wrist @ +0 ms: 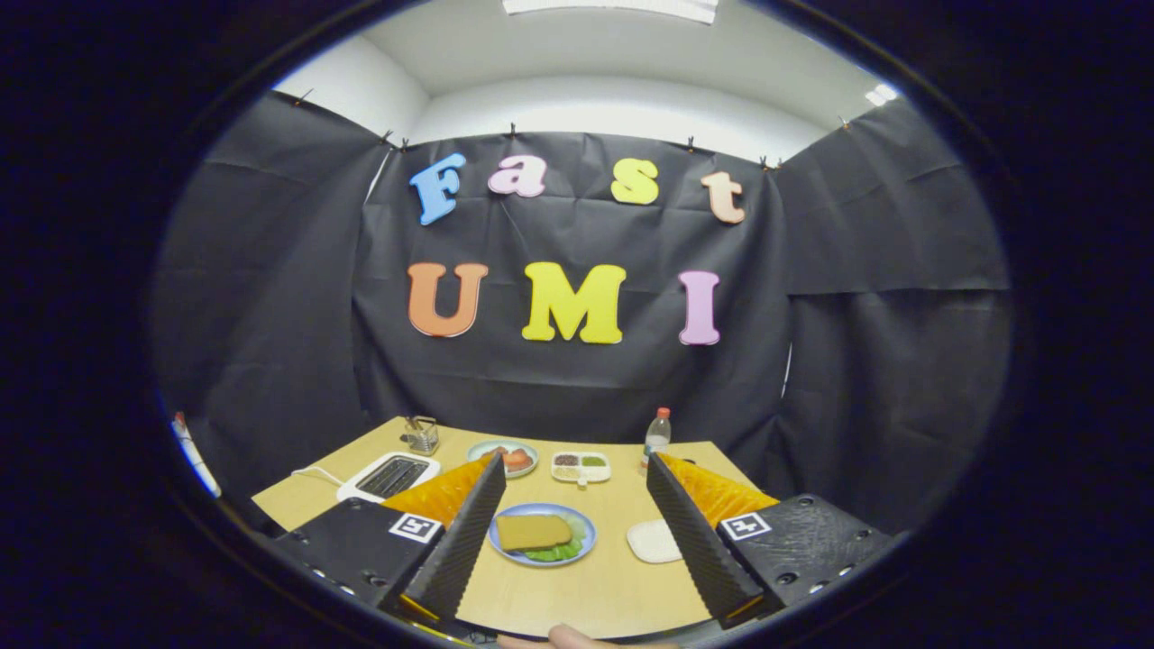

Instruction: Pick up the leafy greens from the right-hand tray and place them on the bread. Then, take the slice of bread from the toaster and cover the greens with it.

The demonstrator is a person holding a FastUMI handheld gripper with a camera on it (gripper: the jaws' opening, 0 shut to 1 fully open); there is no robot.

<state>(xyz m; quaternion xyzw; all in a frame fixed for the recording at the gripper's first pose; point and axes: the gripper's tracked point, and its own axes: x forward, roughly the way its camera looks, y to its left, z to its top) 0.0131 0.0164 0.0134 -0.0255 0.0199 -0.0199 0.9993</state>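
lying flat on greens (561, 551), bread (534, 531) long axis crosswise, gripper (573, 534) open

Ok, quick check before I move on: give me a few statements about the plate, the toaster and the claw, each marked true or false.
1. A slice of bread lies on top of the greens on the blue plate. True.
2. The claw is shut on the bread. False: its fingers stand wide apart, holding nothing, with the plate between them.
3. The white toaster sits beyond the left finger. True.
4. The bottle lies on its side. False: it stands upright at the far edge of the table.
5. The small white tray beside the plate holds greens. False: it looks bare.
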